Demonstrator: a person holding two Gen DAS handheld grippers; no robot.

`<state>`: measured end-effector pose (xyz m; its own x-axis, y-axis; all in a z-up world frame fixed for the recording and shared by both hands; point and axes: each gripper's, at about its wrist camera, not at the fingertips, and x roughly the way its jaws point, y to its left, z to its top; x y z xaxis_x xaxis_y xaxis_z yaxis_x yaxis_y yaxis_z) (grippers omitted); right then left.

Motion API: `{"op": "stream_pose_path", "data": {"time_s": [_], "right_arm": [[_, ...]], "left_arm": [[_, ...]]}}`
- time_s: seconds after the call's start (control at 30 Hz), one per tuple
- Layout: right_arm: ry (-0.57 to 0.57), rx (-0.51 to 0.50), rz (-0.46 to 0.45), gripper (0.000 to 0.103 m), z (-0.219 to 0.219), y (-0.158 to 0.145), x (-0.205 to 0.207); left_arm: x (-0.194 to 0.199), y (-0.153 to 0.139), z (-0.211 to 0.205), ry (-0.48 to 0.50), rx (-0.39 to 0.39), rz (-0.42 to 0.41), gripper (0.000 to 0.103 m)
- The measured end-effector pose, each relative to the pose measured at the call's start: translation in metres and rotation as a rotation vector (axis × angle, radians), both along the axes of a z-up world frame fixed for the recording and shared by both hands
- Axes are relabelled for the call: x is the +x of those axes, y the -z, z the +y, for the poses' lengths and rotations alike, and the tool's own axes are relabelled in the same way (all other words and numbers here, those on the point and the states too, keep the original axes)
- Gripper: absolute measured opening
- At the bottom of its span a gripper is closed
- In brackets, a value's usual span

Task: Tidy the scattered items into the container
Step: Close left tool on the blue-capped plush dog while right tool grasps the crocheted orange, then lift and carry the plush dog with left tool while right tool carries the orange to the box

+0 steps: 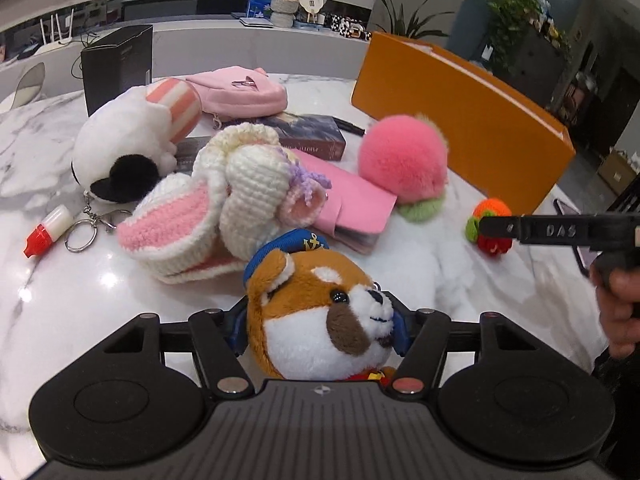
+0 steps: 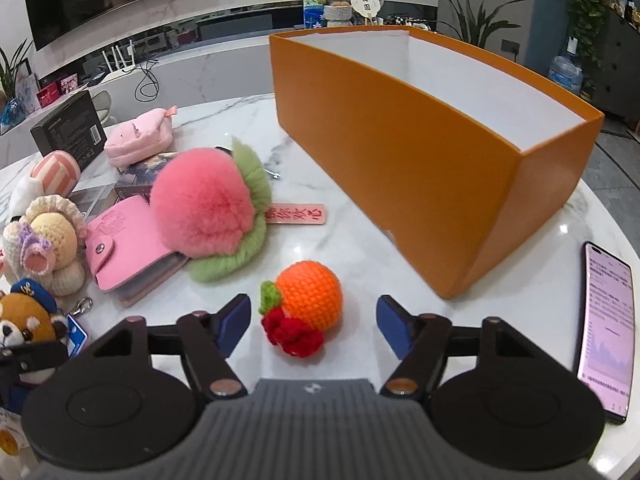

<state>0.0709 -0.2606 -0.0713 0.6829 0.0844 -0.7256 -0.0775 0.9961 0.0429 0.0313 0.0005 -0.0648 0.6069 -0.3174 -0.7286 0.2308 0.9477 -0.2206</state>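
My left gripper (image 1: 320, 320) is shut on a brown and white plush animal in a blue sailor cap (image 1: 316, 312), which sits between the blue pads low over the marble table. The same plush (image 2: 24, 320) shows at the far left of the right wrist view. My right gripper (image 2: 314, 322) is open, its pads on either side of a crocheted orange fruit with red knots (image 2: 310, 300) that rests on the table. The orange box (image 2: 400, 160) stands open just beyond, its white inside bare where visible. It also appears as the orange box (image 1: 460, 120) at the right.
Scattered on the table: a fluffy pink peach (image 2: 200, 208), pink card wallet (image 2: 124, 248), white crochet toy (image 1: 240, 184), white and black plush (image 1: 124, 148), pink pouch (image 1: 240, 92), book (image 1: 308, 136), small red-capped bottle (image 1: 48, 228). A phone (image 2: 608, 328) lies right; a black box (image 1: 118, 64) stands behind.
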Motion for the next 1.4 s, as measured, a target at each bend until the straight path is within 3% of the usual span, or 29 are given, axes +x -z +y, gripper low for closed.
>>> {"op": "stream_pose_path", "data": {"time_s": [0.43,0.8,1.4], "right_arm": [[-0.058,-0.035,0.005,0.05,0.015,0.013,0.015],[-0.091,-0.052,-0.023,0.049,0.014,0.012,0.009],[-0.19,0.022,-0.077,0.049,0.014,-0.018,-0.024]], "left_arm": [[0.003,0.008,0.005,0.026,-0.038,-0.002,0.074],[0.001,0.004,0.0,0.035,-0.027,-0.009,0.073],[-0.044,-0.007,0.01,-0.032,0.014,-0.031,0.072]]}}
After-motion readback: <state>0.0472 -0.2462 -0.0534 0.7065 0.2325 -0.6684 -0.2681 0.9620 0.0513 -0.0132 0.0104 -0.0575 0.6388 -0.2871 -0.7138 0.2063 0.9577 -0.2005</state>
